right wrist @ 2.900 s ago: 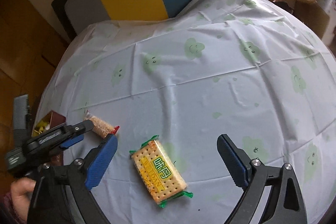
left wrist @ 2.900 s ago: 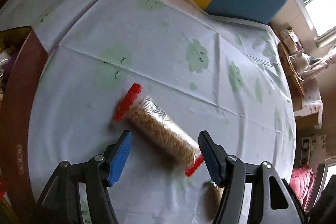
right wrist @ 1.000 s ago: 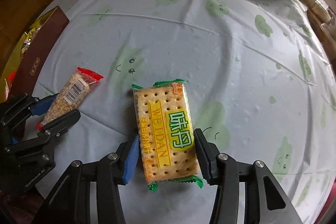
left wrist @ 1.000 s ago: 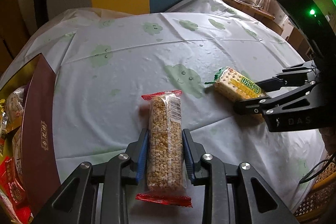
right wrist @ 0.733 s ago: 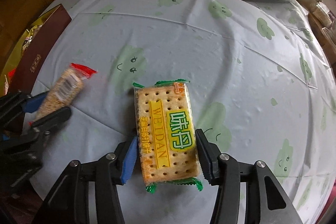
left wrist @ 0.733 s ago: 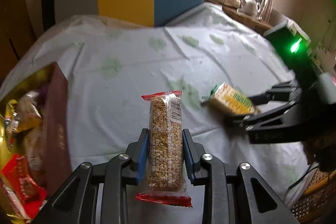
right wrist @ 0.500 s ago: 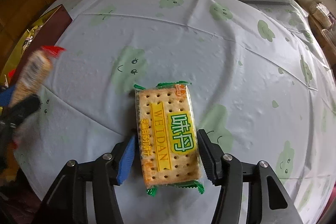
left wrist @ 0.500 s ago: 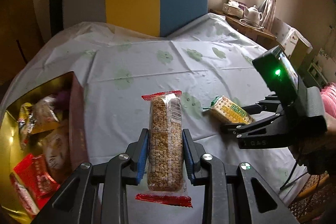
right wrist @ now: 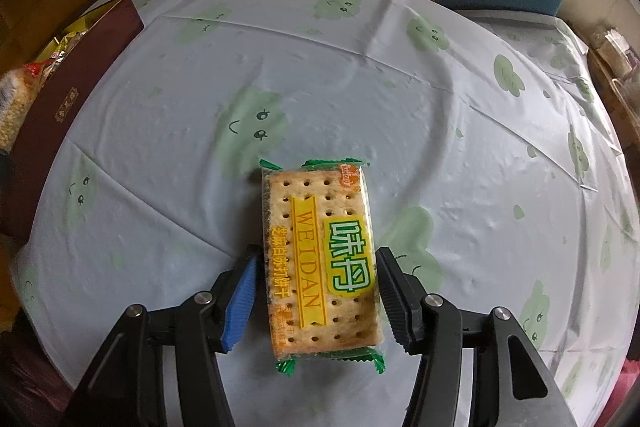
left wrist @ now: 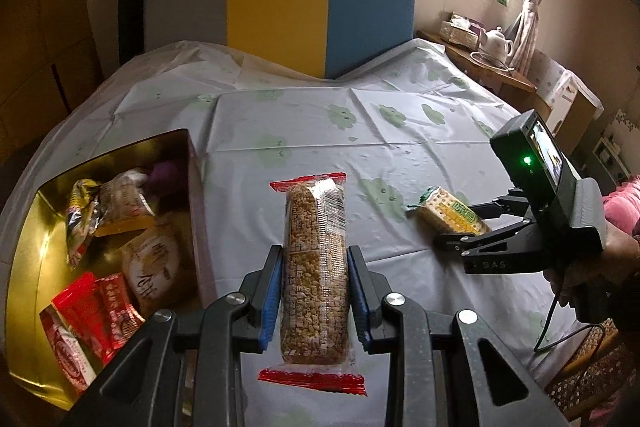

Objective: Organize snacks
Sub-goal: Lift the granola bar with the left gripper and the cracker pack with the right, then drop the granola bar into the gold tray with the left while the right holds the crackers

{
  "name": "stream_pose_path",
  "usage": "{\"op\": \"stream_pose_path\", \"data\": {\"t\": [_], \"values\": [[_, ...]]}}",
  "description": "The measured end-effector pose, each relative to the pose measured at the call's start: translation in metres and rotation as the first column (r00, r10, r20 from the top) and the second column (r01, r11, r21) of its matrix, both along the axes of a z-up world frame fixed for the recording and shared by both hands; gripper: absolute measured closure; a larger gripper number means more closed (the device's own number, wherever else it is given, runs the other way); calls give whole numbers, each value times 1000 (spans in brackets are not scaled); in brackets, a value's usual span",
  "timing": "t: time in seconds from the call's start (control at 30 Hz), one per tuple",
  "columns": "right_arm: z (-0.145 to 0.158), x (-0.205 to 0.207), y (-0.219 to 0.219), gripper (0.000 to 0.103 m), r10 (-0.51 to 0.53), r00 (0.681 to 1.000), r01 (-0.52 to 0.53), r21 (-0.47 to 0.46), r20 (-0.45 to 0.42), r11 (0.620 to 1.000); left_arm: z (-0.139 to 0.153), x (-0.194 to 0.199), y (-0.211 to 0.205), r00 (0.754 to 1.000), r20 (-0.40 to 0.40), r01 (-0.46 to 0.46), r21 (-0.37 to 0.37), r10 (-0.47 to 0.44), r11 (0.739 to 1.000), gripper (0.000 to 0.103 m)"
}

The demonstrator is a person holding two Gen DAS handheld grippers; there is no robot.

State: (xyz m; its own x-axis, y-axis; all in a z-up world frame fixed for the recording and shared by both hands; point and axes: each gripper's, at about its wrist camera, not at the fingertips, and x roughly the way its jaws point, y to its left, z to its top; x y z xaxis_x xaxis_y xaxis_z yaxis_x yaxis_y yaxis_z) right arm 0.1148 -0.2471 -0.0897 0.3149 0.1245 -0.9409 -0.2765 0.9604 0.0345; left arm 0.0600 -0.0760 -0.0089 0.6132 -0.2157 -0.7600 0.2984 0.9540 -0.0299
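The biggest change is on the left side. The left gripper (left wrist: 314, 293) has lifted the grain bar (left wrist: 314, 267) off the table (left wrist: 320, 131) since 1 second ago, and the open gift box (left wrist: 24, 267) at the table's left edge, then only a sliver at the border of the left wrist view, now shows with its gold inside and several snack packets in it. I judge that this bar is on its way to the box, so 1 snack is close to being put away.

The smaller change is on the right. The cracker pack (right wrist: 320, 255) lies on the table between the jaws of the right gripper (right wrist: 316, 291), and it sits deeper between them than 1 second ago. These jaws have just been opening a little.

Now the tools. The left gripper is clamped on the grain bar, both blue pads pressing its long sides, the bar pointing forward and clear of the cloth. The right gripper stands partly open: its right pad is at the pack's edge, while a gap shows beside the left pad, so I judge the pack is not gripped yet.
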Motion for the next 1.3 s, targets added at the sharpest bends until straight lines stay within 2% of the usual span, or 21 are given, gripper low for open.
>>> {"op": "stream_pose_path", "data": {"t": [0.63, 0.77, 0.87, 0.97, 1.03, 1.3], "values": [[-4, -6, 4, 46, 34, 999, -33, -22, 28, 999, -6, -8, 41, 997, -23, -72, 14, 72, 997, 72], [-4, -6, 5, 46, 38, 999, -37, -27, 29, 999, -1, -8, 56, 996, -52, -80, -28, 79, 996, 72], [-2, -5, 5, 46, 45, 999, -44, -34, 31, 998, 6, -10, 82, 990, -43, -137, -37, 135, 990, 72], [-2, -5, 6, 46, 52, 998, -50, -42, 34, 998, 12, -12, 119, 974, -62, -222, -86, 218, 971, 72], [-1, -6, 7, 47, 56, 998, -54, -44, 35, 998, 14, -17, 144, 958, -55, -287, -87, 283, 954, 72], [-1, -8, 7, 47, 56, 998, -55, -46, 40, 997, 8, -35, 233, 865, -109, -501, -133, 490, 855, 72]]}}
